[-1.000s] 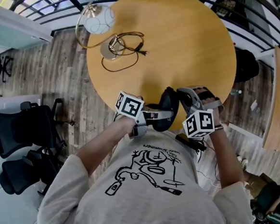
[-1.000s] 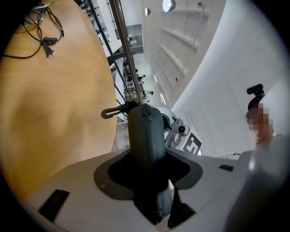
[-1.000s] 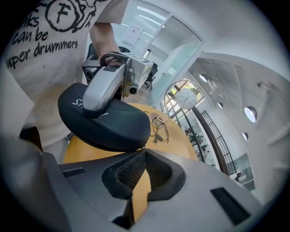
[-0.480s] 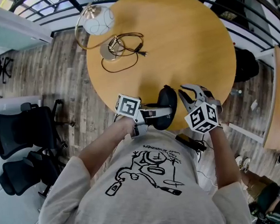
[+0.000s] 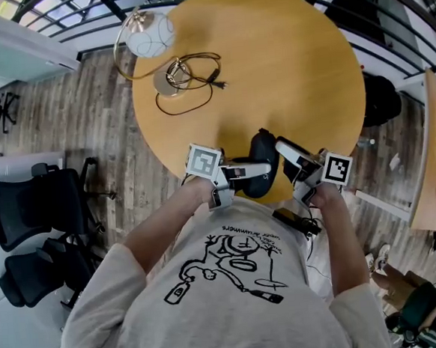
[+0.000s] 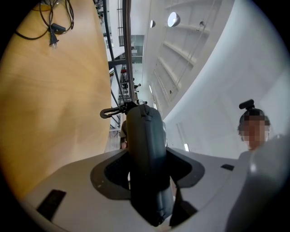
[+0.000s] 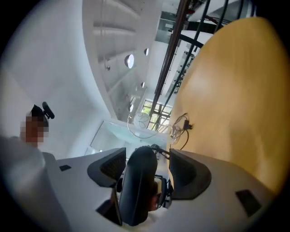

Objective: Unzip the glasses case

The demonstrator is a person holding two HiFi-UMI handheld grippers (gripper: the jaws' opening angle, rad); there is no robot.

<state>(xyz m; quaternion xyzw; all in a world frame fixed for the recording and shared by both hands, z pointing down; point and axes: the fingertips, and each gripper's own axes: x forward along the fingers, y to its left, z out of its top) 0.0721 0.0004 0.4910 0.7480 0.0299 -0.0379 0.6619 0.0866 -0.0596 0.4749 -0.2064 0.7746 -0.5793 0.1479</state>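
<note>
A: Where is the glasses case [image 6: 144,136] located?

B: It is held at the bench's [image 5: 285,67] 6 o'clock edge, clamped in the left gripper [image 6: 147,168], whose jaws have just been opening. The right gripper [image 7: 146,166], its jaws just opened, is placed around the case without contact.

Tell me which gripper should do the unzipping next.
Probably right. The right gripper has just been opening its fingers; they straddle the glasses case without pressing it. The left gripper, fingers also just opening, holds the case steady.

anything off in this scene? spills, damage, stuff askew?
Nothing spilled or broken. Only the lamp stands out: its globe appears to hang over the table edge, and the cord lies in a loose tangle, plug unconnected on the tabletop.
</note>
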